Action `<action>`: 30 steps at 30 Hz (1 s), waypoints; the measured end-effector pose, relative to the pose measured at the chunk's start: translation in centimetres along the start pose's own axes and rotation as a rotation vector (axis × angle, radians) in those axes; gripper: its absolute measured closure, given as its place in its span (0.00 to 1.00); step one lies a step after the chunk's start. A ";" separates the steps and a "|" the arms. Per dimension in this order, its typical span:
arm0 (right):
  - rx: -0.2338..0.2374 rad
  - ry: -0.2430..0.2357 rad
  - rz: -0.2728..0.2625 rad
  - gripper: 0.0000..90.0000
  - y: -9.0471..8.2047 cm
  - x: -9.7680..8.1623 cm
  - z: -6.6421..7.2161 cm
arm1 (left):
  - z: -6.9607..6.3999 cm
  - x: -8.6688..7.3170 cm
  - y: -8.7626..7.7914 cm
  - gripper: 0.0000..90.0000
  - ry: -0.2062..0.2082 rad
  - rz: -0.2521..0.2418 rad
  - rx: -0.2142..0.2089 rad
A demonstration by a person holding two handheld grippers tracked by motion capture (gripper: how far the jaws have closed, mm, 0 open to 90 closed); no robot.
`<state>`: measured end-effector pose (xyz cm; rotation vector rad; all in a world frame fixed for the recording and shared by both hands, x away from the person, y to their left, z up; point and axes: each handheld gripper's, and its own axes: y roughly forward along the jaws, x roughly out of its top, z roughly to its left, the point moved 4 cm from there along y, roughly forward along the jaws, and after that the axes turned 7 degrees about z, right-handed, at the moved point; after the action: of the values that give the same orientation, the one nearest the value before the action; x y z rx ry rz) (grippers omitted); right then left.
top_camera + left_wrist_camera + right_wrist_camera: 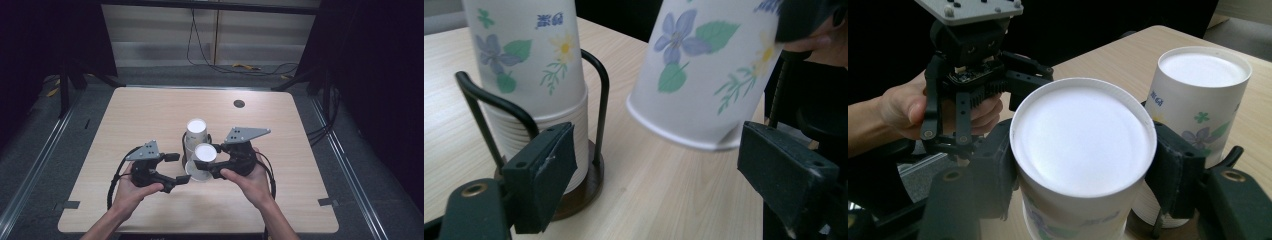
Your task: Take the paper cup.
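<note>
The right gripper's (1083, 175) fingers (1175, 165) pinch an upside-down flowered paper cup (1083, 145), lifted and tilted near the middle of the tabletop (150, 110), just beside the stack of cups (195, 132) in its wire holder (596, 100). The left gripper's (664, 170) fingers (541, 172) stand wide apart, holding nothing. My guess: the thin wall could buckle or slip from that pinch, or the cup could knock the stack.

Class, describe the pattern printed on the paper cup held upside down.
The cup is white with purple flowers and green leaves, clearest in the left gripper view.
</note>
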<state>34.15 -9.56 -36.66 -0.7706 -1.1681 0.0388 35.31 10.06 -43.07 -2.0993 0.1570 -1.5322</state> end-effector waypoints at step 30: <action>0.066 0.046 0.041 0.41 2.8 -1.7 -0.1 | -0.8 -0.7 2.9 0.18 0.025 0.015 -0.037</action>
<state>34.57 -8.20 -39.61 -0.7336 -1.1021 0.0926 34.92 7.58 -44.88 -2.1033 0.2111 -1.5591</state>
